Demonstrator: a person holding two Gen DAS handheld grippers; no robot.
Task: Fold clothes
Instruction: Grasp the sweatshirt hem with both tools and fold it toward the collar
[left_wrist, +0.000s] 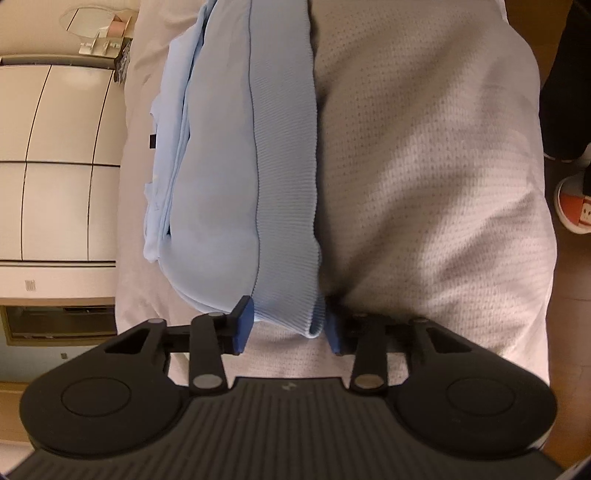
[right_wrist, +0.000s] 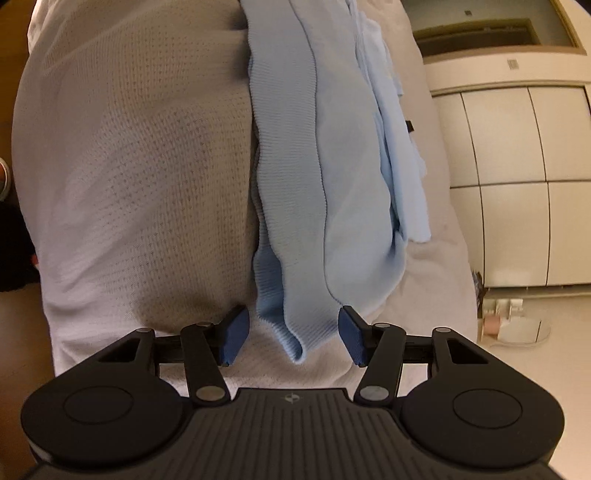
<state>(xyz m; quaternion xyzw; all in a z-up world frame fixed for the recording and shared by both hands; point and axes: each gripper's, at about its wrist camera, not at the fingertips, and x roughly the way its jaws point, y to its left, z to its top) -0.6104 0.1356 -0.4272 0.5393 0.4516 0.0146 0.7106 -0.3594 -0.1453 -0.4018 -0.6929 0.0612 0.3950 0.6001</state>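
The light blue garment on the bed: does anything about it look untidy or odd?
Yes. The light blue garment is bunched: loose thinner layers spill unevenly beyond its far side, not aligned with the ribbed hem.

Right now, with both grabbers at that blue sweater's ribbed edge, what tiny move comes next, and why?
Probably close both. The ribbed hem sits between the pads of the left gripper and right gripper, but gaps show beside the cloth, so neither seems to pinch it yet.
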